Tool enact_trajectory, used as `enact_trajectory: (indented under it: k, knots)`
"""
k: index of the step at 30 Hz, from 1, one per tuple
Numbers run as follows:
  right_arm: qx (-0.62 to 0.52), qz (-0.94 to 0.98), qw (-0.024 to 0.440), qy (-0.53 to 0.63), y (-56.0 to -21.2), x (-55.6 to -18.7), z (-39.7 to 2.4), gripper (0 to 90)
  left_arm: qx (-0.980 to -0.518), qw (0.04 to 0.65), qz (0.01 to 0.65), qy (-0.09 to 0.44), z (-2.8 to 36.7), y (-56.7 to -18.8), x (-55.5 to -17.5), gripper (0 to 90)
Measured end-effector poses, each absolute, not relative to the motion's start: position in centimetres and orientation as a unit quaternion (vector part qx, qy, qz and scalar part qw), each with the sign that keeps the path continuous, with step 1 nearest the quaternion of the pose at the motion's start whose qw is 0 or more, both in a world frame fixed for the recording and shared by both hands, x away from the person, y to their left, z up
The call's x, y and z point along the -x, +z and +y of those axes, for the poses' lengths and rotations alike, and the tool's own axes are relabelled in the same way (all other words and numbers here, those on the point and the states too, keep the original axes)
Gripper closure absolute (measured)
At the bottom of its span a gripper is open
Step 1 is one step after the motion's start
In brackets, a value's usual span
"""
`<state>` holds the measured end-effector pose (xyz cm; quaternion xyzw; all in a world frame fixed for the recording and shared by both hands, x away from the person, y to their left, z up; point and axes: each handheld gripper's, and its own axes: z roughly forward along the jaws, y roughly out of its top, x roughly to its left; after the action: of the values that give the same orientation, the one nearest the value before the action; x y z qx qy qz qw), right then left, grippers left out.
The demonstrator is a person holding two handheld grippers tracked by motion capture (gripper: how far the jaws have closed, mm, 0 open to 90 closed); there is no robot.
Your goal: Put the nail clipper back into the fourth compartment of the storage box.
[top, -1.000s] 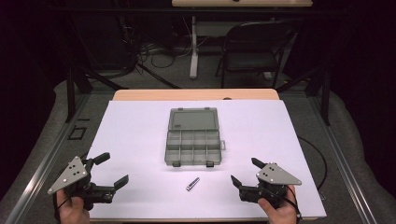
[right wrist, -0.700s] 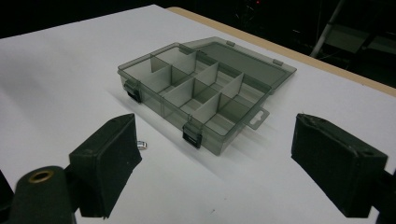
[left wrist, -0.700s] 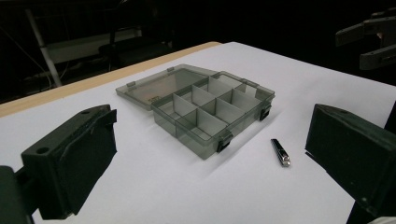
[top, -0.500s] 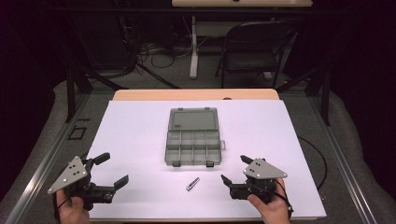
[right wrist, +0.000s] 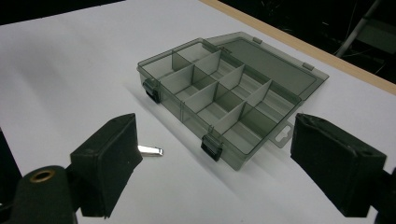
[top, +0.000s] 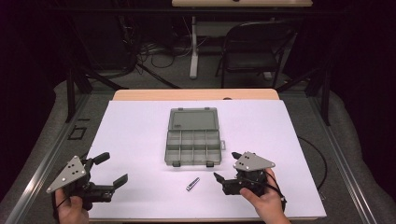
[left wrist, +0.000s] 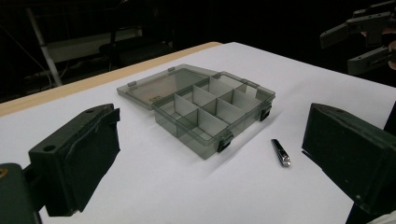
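One small metal piece point(top: 192, 184), maybe a clip or nail clipper, lies on the white table point(top: 140, 135) just in front of the open compartment box point(top: 192, 142), near its front latches. The right gripper point(top: 227, 173), jaws spread and holding nothing, sits just to the right of the piece; the left gripper point(top: 112, 170), also spread and empty, waits well off to the left. A good pickup likely means lowering the right jaws squarely across the piece's narrow sides. No readable writing anywhere.

1. High view: above the table's point(top: 140, 121) near side, facing forward and down.
2. Gripper views: low, close, from opposite near corners, sharing the open compartment box point(left wrist: 210, 109) point(right wrist: 219, 100).
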<state>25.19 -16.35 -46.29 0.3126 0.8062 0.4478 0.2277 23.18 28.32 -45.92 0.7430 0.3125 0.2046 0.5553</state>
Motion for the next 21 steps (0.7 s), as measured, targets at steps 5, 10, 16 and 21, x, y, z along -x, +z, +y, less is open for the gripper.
enact_trajectory:
  k: [5,10,16,21]
  knots:
    - [-0.304,0.817,0.218,0.438,-46.3,-25.7,-15.8,14.3,-0.744,0.555,0.312,0.204,28.3,-45.9,-23.2,4.0]
    - [-0.299,0.825,0.212,0.430,-46.3,-26.3,-15.4,14.2,-0.743,0.555,0.314,0.203,28.4,-45.9,-23.2,4.8]
    - [-0.291,0.832,0.206,0.424,-46.2,-26.8,-15.0,13.1,-0.742,0.555,0.316,0.202,28.4,-45.8,-23.2,5.1]
    - [-0.286,0.842,0.201,0.412,-46.0,-27.4,-14.4,10.8,-0.743,0.556,0.315,0.200,28.4,-45.9,-23.2,6.0]
